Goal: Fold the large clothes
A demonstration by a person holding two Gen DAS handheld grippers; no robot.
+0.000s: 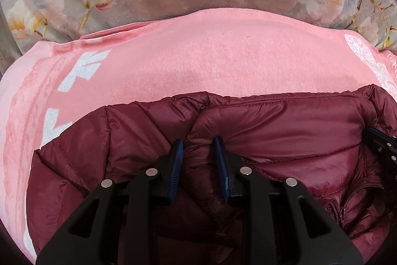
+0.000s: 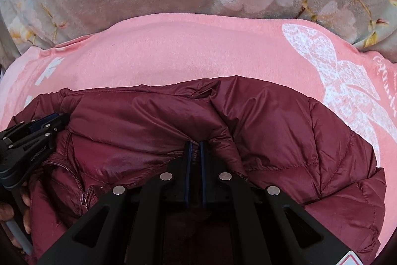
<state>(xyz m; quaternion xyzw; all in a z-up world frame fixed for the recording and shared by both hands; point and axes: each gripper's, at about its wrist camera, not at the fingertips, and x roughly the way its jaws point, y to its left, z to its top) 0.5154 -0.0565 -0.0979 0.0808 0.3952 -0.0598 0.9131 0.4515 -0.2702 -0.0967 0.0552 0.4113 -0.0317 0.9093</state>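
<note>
While the jacket (image 1: 248, 131) lies bunched on the pink blanket (image 1: 173, 61), we should draw both grips evenly toward 12 o'clock so the fold lands flat. Our left gripper (image 1: 199, 143) stands part open, fabric between its fingers; our right gripper (image 2: 196, 144), at 3 o'clock from it, pinches a jacket ridge nearly closed.

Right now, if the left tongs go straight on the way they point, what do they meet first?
The maroon puffer jacket: the left tongs already sit open against a fold of it.
</note>
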